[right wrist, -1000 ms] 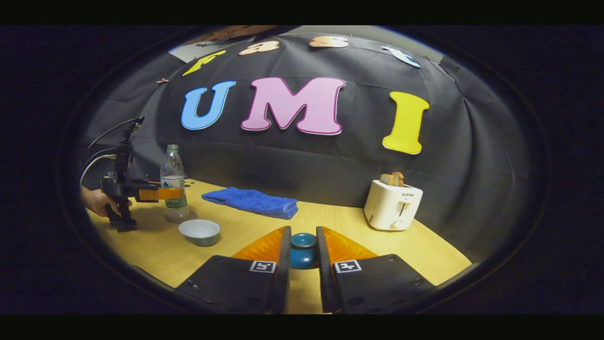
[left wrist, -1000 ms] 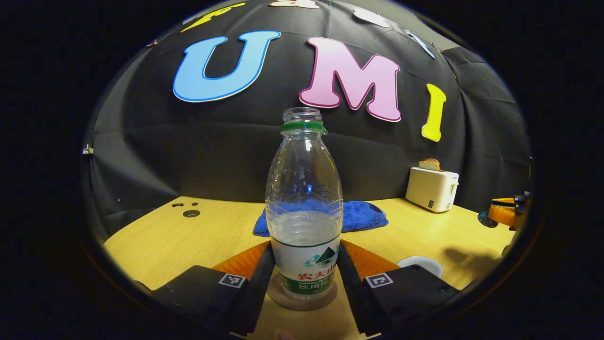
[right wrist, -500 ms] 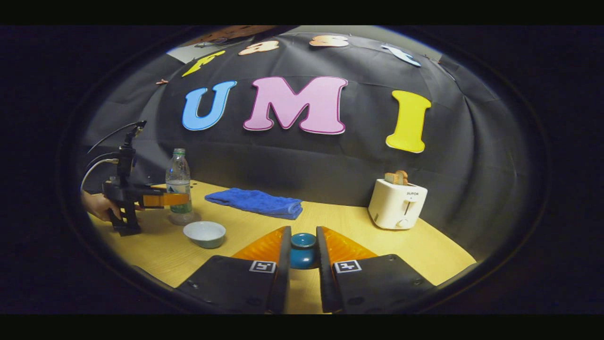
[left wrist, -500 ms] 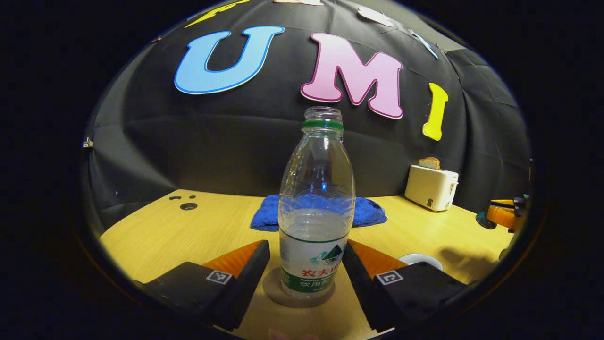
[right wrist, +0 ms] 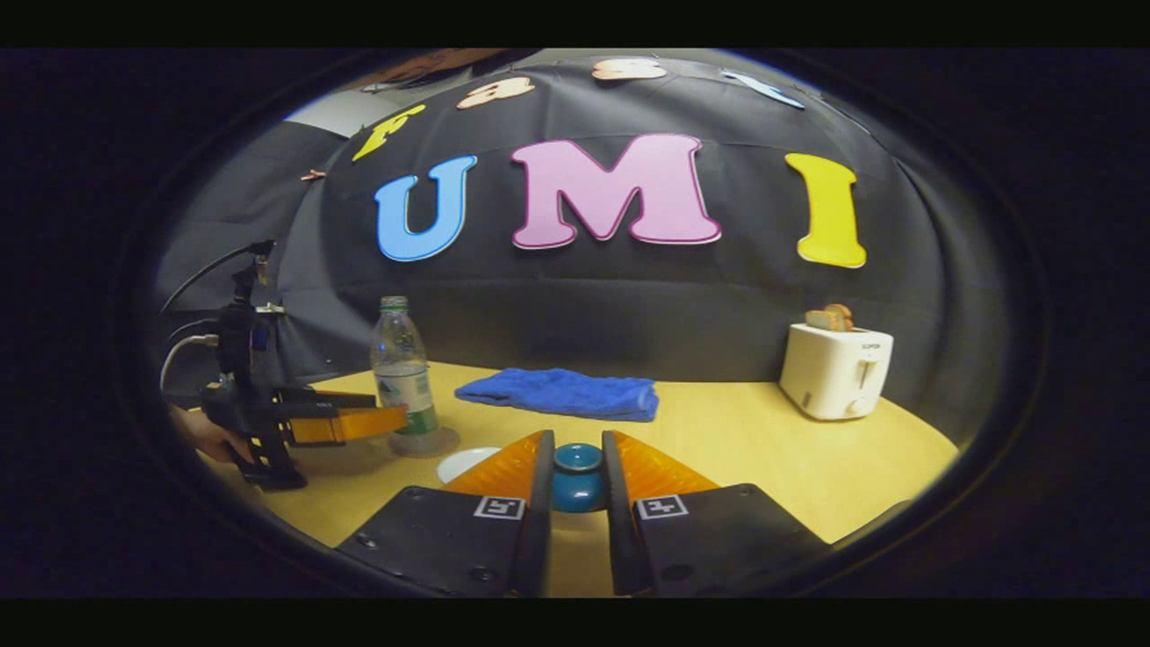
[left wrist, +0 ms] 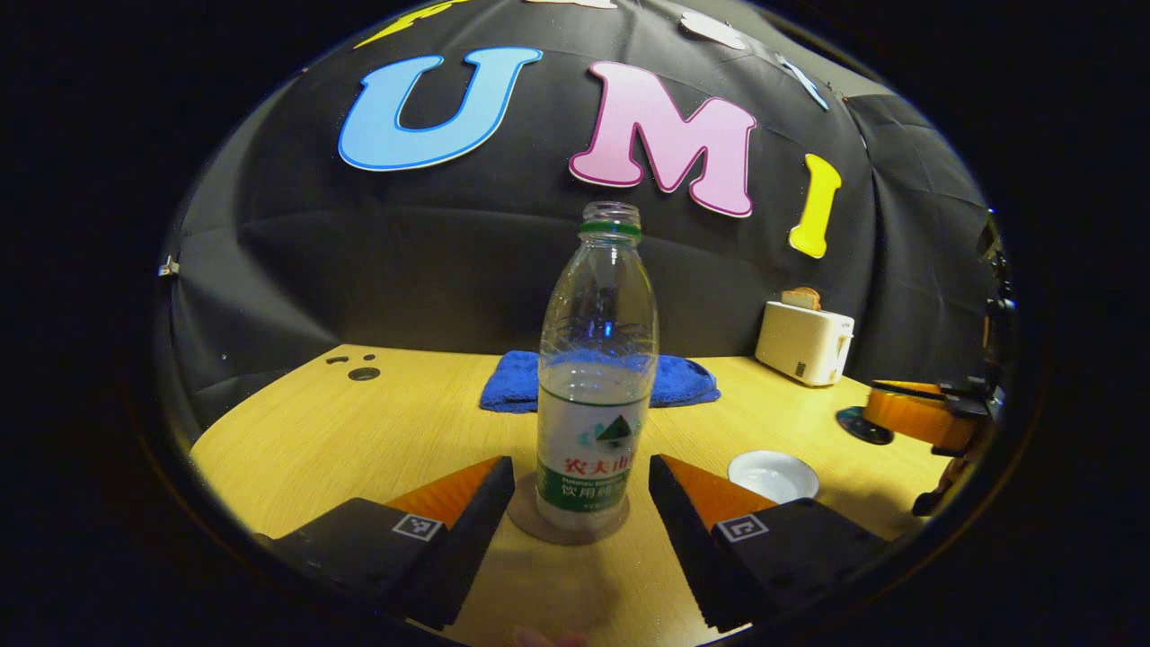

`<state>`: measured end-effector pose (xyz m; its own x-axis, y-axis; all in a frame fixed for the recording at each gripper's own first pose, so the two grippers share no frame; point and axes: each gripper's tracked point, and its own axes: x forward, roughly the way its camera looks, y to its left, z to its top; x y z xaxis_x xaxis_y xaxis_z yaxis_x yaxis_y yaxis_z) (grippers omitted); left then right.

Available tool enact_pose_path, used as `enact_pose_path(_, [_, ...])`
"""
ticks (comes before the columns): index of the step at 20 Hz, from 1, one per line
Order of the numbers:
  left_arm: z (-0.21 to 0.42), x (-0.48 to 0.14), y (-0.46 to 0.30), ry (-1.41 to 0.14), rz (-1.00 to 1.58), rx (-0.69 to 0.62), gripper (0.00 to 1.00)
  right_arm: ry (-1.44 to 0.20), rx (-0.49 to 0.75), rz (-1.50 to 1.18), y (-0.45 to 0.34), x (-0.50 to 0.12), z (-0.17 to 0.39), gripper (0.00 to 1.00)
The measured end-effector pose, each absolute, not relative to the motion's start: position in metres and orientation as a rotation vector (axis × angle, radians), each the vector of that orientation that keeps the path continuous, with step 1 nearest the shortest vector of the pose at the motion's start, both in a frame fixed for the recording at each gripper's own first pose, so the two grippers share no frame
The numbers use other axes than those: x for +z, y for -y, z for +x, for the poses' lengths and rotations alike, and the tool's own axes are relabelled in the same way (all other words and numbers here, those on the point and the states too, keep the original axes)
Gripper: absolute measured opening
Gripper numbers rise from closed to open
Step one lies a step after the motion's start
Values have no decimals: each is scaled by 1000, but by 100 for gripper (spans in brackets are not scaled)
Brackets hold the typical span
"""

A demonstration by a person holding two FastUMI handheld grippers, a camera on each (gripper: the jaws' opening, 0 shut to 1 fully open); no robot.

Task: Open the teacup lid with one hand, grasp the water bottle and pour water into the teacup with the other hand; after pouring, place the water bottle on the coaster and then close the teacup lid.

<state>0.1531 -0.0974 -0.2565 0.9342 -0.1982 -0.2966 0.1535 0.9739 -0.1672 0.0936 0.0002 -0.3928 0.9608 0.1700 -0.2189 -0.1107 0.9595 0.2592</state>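
Water bottle [left wrist: 596, 359] upright on coaster [left wrist: 567, 522] on the surface [left wrist: 377, 431], left gripper [left wrist: 581, 485] spread wide, fingers clear of it. Right gripper [right wrist: 577, 476] clamped on the teacup lid [right wrist: 577, 474]. Teacup [left wrist: 773, 474] uncovered, just right of the bottle

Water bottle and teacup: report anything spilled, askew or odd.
Nothing stands out. The water bottle stands upright on the coaster, uncapped, with the open left gripper clear of it. The teacup sits upright and uncovered; the right gripper holds its lid. No spill shows on the table.
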Motion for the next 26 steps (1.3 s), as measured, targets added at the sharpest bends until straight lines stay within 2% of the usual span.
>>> enact_pose_path(1, [146, -258, 98, -321, -134, -182, 95, -244, 156, 253, -10, -393, 97, 30])
enact_pose_path(2, [149, -268, 95, -324, -125, -184, 95, -244, 166, 259, -19, -392, 101, 26])
enact_pose_path(3, [143, -267, 90, -324, -117, -177, 95, -249, 179, 265, -28, -393, 105, 30])
enact_pose_path(6, [124, -263, 81, -326, -131, -150, 95, -264, 206, 266, -46, -397, 115, 25])
enact_pose_path(9, [112, -255, 75, -317, -135, -134, 95, -292, 230, 261, -62, -407, 119, 35])
enact_pose_path(10, [110, -251, 78, -310, -137, -143, 95, -302, 235, 252, -64, -411, 120, 30])
enact_pose_path(14, [110, -243, 79, -290, -135, -167, 95, -332, 232, 225, -65, -421, 124, 30])
enact_pose_path(15, [111, -241, 79, -286, -136, -168, 95, -351, 232, 221, -66, -426, 124, 34])
enact_pose_path(16, [111, -239, 78, -282, -134, -165, 95, -360, 233, 215, -66, -426, 124, 30])
enact_pose_path(18, [109, -236, 76, -273, -132, -158, 98, -365, 231, 198, -68, -428, 125, 30])
enact_pose_path(19, [109, -234, 76, -273, -134, -158, 95, -370, 234, 192, -69, -429, 124, 36])
enact_pose_path(20, [107, -234, 76, -274, -135, -159, 95, -372, 237, 191, -70, -430, 125, 33])
enact_pose_path(22, [105, -230, 74, -271, -130, -155, 95, -377, 238, 195, -70, -429, 123, 38])
enact_pose_path(23, [103, -227, 72, -270, -128, -150, 95, -372, 240, 210, -71, -425, 121, 52])
enact_pose_path(25, [99, -218, 69, -267, -125, -133, 95, -339, 234, 220, -68, -407, 121, 70])
enact_pose_path(26, [98, -212, 67, -264, -125, -117, 95, -316, 230, 212, -66, -394, 118, 75])
